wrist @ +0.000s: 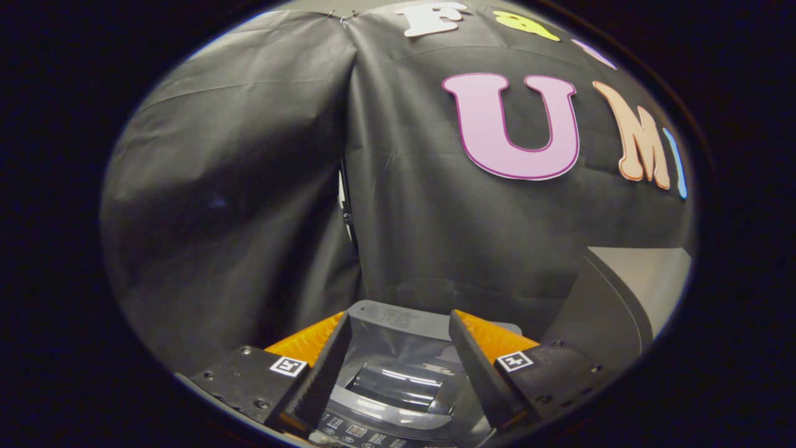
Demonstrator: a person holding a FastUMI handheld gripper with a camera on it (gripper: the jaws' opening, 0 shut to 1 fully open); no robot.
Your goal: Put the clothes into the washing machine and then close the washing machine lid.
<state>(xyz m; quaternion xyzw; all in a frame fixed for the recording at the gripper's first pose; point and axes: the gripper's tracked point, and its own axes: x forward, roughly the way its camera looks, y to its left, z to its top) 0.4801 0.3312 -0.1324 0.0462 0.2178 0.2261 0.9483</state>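
Above washing machine [398, 373] — gripper [398, 348] fingers spread wide, empty; lid [398, 386] down between them, control panel nearest.

Dim booth, light from above. Bright streak glare on washer lid [398, 382] between spread fingers of gripper [398, 367]. Cloth wall [249, 186] ahead evenly dull, soft folds shadowed. Strong fisheye bending at edges. Focus fairly sharp.

gripper [398, 361] | jaws spread apart | nothing held between them
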